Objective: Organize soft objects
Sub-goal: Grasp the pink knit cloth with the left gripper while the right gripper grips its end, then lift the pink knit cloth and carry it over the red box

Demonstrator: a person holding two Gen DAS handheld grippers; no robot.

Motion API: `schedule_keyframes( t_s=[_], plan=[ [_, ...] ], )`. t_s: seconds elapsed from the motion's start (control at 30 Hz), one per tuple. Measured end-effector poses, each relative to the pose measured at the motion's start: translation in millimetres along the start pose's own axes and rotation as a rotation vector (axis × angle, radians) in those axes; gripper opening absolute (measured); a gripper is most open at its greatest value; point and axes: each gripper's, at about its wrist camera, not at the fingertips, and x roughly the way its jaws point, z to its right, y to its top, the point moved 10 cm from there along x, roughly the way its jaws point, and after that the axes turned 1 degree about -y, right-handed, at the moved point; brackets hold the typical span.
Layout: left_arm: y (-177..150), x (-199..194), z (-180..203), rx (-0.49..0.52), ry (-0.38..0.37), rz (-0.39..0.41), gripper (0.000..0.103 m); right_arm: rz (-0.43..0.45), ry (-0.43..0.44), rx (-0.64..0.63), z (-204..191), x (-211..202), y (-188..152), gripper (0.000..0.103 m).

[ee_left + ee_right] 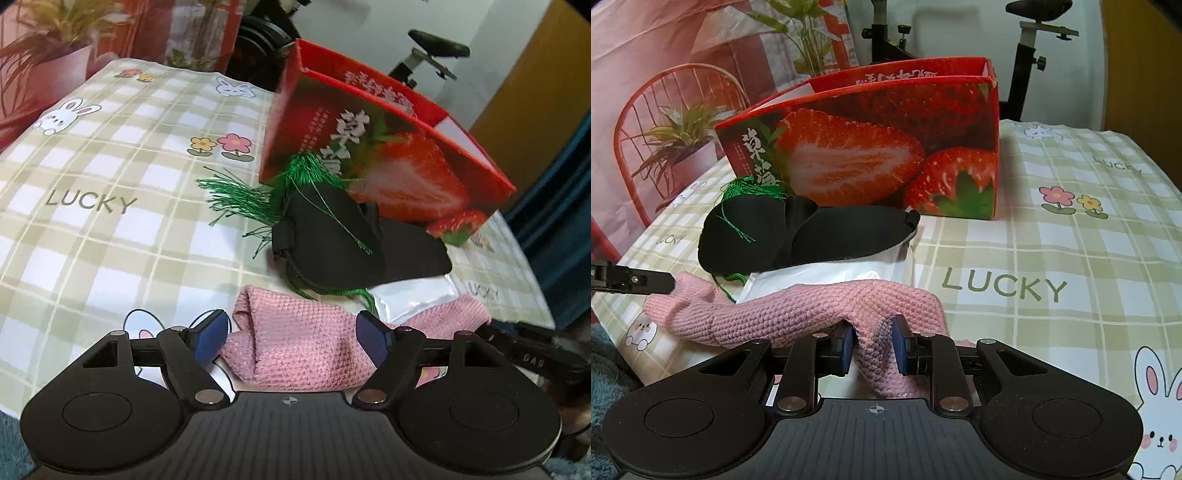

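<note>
A pink knitted cloth point(303, 332) point(798, 306) lies stretched across the near edge of the table. My right gripper point(873, 345) is shut on one folded part of it, the blue pads pinching the knit. My left gripper point(291, 338) is open, its fingers standing on either side of the cloth's other end. In the right wrist view one of the left gripper's fingers point(635, 282) shows beside that end. Behind the cloth a black eye mask point(332, 236) point(812, 236) rests on a white packet point(413, 299) point(827, 277), with a green tassel point(243, 199) point(753, 186) draped over it.
A red strawberry-print box point(388, 155) point(871, 147), open at the top, stands just behind the pile. The checked rabbit tablecloth point(110, 184) point(1071, 258) covers the table. An exercise bike and a printed backdrop with plants stand beyond the far edge.
</note>
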Motion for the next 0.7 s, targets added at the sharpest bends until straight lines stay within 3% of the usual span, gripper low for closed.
schedule_keyframes(
  t_s=[0.17,0.27,0.4,0.43,0.47,0.5,0.63,0.7],
  plan=[
    [-6.6,5.8,5.3,0.032,-0.006,-0.041,0.089,-0.002,0.005,0.021,2.1,1.2,-0.6,0.020],
    [-13.3,16.2,10.6,0.083,0.022,-0.084,0.090,-0.001,0.004,0.020,1.7,1.3,-0.9,0.020],
    [-13.0,20.8,11.2,0.102,0.023,-0.077,0.089,-0.001,0.009,0.025,1.7,2.1,-1.1,0.020],
    [-12.2,20.4,11.2,0.102,0.018,-0.069,0.079,-0.001,0.010,0.025,1.6,2.2,-1.1,0.020],
    [-11.3,19.1,11.4,0.101,0.008,-0.061,0.053,0.000,0.012,0.023,0.6,2.2,-1.1,0.020],
    [-11.3,18.7,12.3,0.098,-0.007,-0.061,0.040,0.002,0.016,0.021,-0.2,1.4,-1.0,0.017],
    [-5.5,11.6,17.4,0.089,-0.052,-0.015,0.017,0.031,0.053,0.015,-5.6,-5.8,3.9,0.009],
    [1.2,2.4,19.7,0.085,-0.072,0.032,0.014,0.063,0.074,0.018,-7.8,-13.6,10.0,0.007]
  ],
)
